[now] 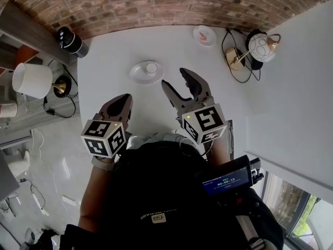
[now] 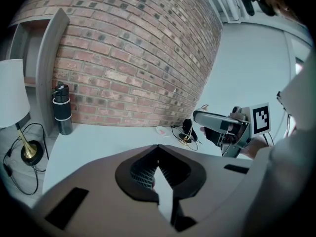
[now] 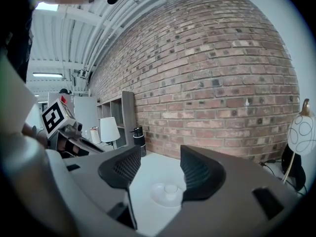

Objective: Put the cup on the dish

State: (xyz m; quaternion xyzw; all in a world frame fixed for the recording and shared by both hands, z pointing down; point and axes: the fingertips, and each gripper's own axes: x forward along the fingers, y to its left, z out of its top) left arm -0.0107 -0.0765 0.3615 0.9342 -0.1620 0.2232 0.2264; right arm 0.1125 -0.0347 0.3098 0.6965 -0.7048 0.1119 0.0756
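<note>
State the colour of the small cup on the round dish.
The small cup is white; the head view shows it best.

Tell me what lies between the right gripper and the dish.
Nothing: only bare table separates the right gripper and the dish, clear in the head view.

Left gripper (image 1: pixel 124 101) closed, right gripper (image 1: pixel 176 79) spread apart.
</note>
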